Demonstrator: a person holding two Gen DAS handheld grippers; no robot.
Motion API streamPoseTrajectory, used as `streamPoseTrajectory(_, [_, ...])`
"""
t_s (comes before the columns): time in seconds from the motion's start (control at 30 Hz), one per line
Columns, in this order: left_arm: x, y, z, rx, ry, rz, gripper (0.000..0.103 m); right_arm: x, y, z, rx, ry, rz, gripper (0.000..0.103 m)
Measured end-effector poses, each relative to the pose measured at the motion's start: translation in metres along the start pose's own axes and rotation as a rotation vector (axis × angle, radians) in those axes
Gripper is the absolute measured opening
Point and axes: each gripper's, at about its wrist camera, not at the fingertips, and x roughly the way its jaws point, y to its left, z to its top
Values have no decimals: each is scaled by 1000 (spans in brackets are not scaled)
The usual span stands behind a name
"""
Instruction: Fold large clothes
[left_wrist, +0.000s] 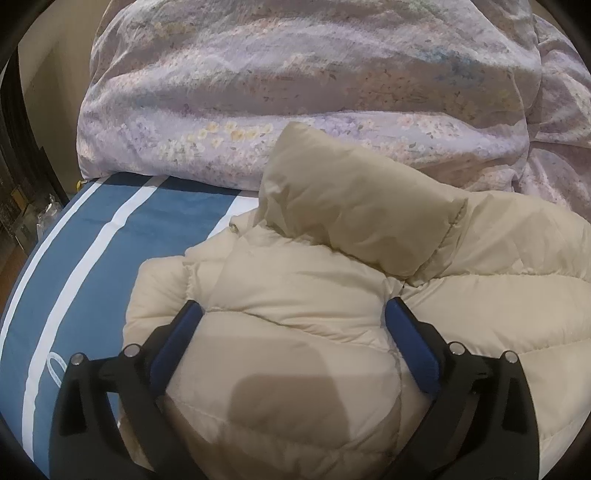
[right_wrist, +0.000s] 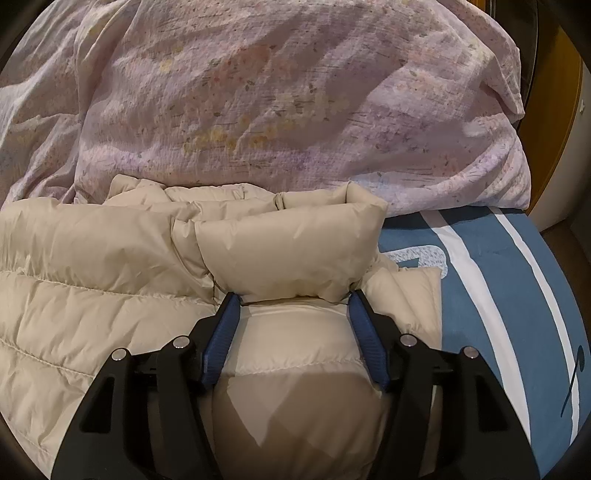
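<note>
Left wrist view looks down along the left claw (left_wrist: 293, 314), whose jaws stand as wide as they seem able to go, one blue pad at each side of a puffed fold of the cream down jacket (left_wrist: 295, 369); the padding bulges up between them, but the pads do not appear to press into it, so I read this claw as holding nothing. Right wrist view shows the right claw (right_wrist: 293, 304) at a middling spread with a bulge of the same jacket filling the gap, its pads lying against the fabric at both sides; whether they are gripping or only resting there I cannot tell.

The jacket lies on the bed (left_wrist: 85, 258), on the blue sheet with white stripes, just in front of a heaped lilac floral duvet (right_wrist: 295, 110). Its bulk runs crosswise between the two claws: it stretches away to the right in the left view and to the left in the right view, the raised collar (right_wrist: 291, 240) ahead on the duvet side. Each claw sits at its own end, so the next fold would probably carry one side across that long axis toward the other
</note>
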Motion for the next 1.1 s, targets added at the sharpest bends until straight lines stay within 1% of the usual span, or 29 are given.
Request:
streamPoseTrajectory(0.23, [2,2,-1,-4,4,0,101,2,6,4,-1,-1,1,65])
streamPoseTrajectory(0.6, [4,3,-1,-10,11,-8,101,-7,-1,3,10,-1,8,65])
streamPoseTrajectory(1.1, [6,3,0,-11,14,-6,101,-8,-9,5,23,3,19,65])
